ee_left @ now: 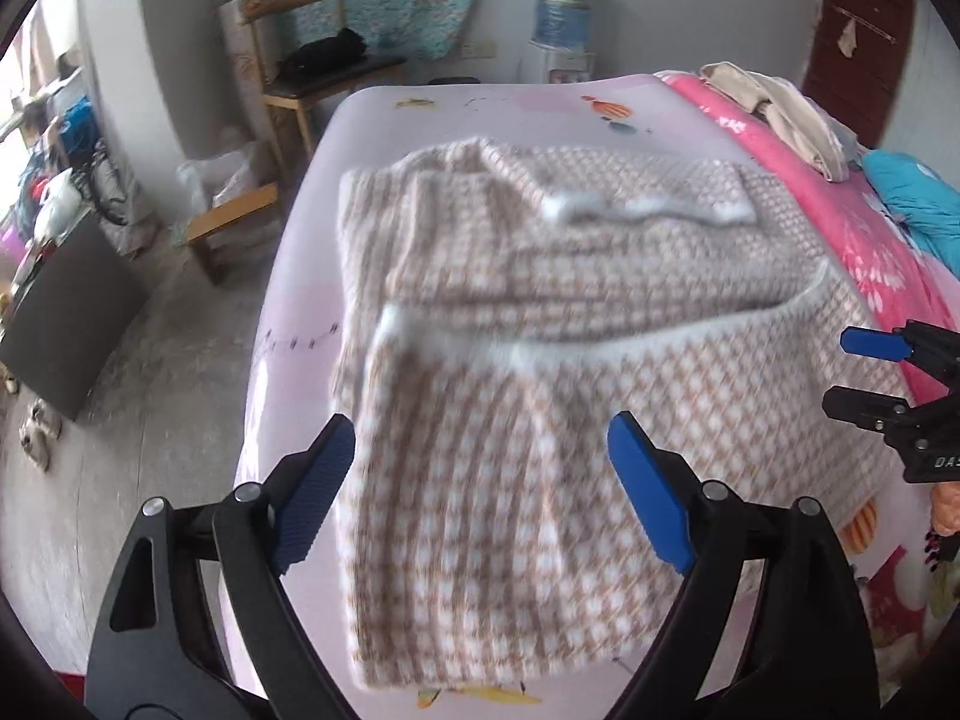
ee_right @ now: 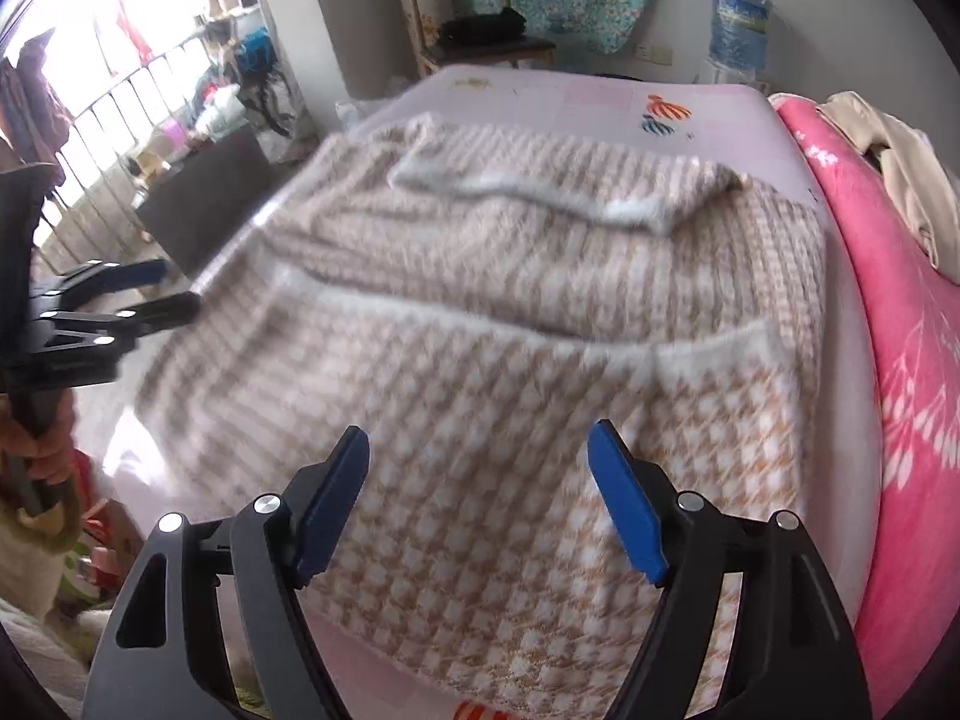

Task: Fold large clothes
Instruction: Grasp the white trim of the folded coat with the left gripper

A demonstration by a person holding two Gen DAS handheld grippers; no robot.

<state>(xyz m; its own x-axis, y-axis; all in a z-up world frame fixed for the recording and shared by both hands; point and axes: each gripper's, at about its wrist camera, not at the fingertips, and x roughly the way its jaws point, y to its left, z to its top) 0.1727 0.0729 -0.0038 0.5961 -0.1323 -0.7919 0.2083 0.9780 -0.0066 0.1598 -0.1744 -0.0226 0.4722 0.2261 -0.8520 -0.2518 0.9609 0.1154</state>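
A bed (ee_left: 300, 276) in a cluttered bedroom carries the sweater (ee_left: 516, 312), partly folded, sleeves laid across. Left claw (ee_left: 480, 480) and right claw (ee_right: 477, 486) hover above it, both wide and empty. Likely next step: grip the near hem and fold it away.

Only legible text: white letters "DAS", cut off at the frame edge, on the black body of the right hand-held gripper (ee_left: 864, 375) in the left wrist view. Water bottle (ee_left: 564, 3) label is too blurred, possibly printed text. Nothing else readable.
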